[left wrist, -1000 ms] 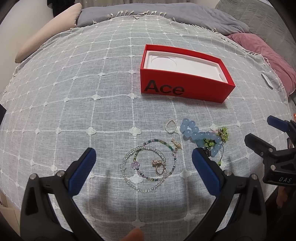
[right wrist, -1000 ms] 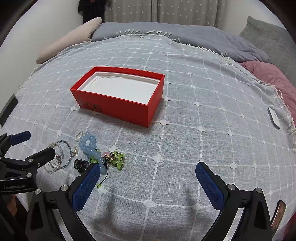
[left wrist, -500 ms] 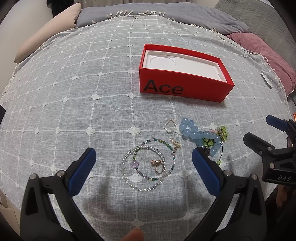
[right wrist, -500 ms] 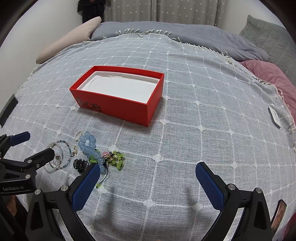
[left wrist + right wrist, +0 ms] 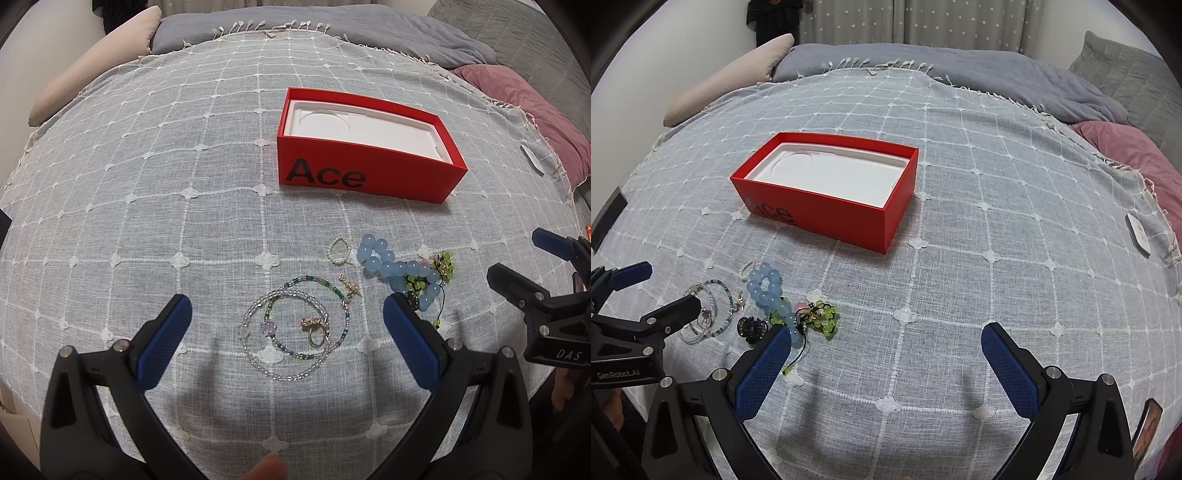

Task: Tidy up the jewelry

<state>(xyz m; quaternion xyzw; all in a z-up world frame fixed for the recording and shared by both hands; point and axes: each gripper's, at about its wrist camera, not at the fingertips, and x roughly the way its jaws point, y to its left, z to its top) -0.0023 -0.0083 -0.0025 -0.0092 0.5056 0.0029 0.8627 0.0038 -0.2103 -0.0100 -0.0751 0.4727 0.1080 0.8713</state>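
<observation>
Spread over a bed, a grey throw [image 5: 960,206] with a white grid pattern serves as the work surface, with pillows and a rumpled blanket seen behind it. A red box [image 5: 369,173] marked "Ace" is set open near the middle, its white moulded insert [image 5: 362,127] bare, presumably so that pieces can be dropped straight in. The jewelry is gathered in a loose cluster in front of the box: two thin beaded bracelets [image 5: 295,328] laid overlapping, a ring [image 5: 317,336] and a small gold charm inside their loops, a small pearl loop [image 5: 338,251], and a blue bead bracelet [image 5: 399,269] tangled with green beads [image 5: 441,264].

The left claw [image 5: 284,339] is held wide open and empty, low above the thin bracelets, which are framed between its fingers; a first pick-up there is judged likely. The right claw [image 5: 886,365] is likewise spread open and empty, held beside the blue beads over bare cloth. Nothing has yet been placed in the box.
</observation>
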